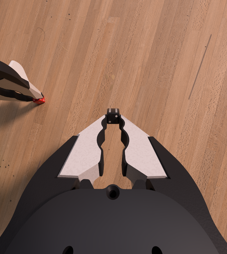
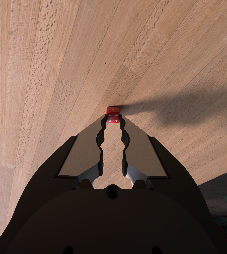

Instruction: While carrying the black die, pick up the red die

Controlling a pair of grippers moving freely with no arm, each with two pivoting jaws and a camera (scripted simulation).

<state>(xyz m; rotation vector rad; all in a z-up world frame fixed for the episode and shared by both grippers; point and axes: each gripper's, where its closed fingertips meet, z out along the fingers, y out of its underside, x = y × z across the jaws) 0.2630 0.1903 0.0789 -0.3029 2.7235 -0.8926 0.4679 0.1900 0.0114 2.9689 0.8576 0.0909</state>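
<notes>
Wooden surface (image 1: 151, 55) below us — our left claw (image 1: 113, 116) grips the black die (image 1: 113, 116), our right claw (image 2: 113, 116) is closed on the red die (image 2: 112, 116); next we lift it gently.

Your left wrist view is bright and evenly lit: the pale fingers (image 1: 85, 149) look almost white, and a soft shadow lies on the tabletop (image 1: 151, 68) beneath the right gripper (image 1: 38, 98). Your right wrist view is dimmer; its own fingers (image 2: 82, 151) are shaded brown, and a long, soft-edged shadow (image 2: 172, 108) stretches right from the red die (image 2: 112, 118), so light probably comes from the left. Wood planks bow near the edges. The lower right corner is murky.
</notes>
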